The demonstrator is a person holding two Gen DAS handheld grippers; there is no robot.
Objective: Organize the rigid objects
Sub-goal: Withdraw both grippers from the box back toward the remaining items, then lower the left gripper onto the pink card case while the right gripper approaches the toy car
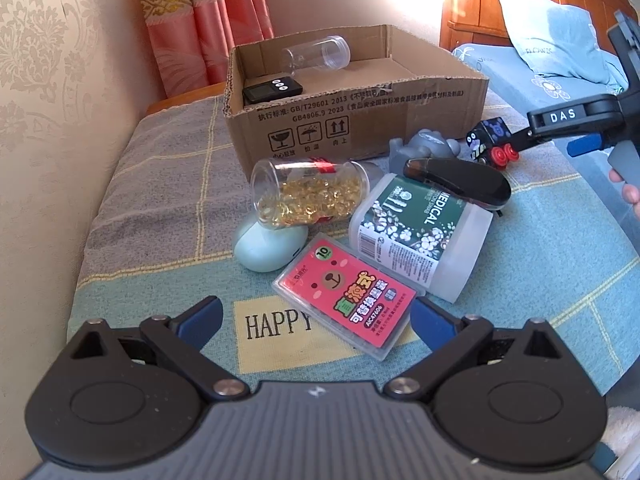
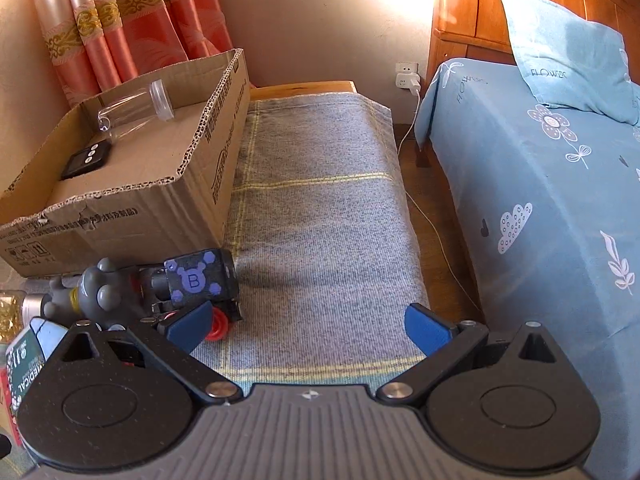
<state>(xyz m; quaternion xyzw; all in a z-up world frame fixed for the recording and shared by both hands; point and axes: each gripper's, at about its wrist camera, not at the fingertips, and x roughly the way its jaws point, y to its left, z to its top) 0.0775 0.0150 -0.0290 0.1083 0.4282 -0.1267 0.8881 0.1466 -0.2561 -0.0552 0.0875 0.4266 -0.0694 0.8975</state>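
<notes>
My left gripper point(image 1: 316, 316) is open low over the cloth, and a pink card case point(image 1: 348, 296) lies flat just ahead between its fingers. Beyond it are a teal egg-shaped case point(image 1: 268, 248), a jar of golden capsules point(image 1: 308, 192) on its side, a white cotton-swab tub point(image 1: 420, 232), a black oval gadget point(image 1: 460, 180), a grey toy figure point(image 1: 424, 148) and a black toy train point(image 1: 492, 140). My right gripper point(image 2: 312, 328) is open, its left finger beside the toy train point(image 2: 196, 280). The cardboard box point(image 1: 360, 96) holds a clear jar point(image 1: 316, 54) and a black device point(image 1: 272, 88).
The objects rest on a bench covered with a grey and blue plaid cloth point(image 2: 320, 208). A bed with a blue sheet point(image 2: 540, 184) and a pillow point(image 2: 568, 52) runs along the right, across a narrow floor gap with a charger cable point(image 2: 432, 216). Curtains point(image 1: 204, 20) hang behind the box.
</notes>
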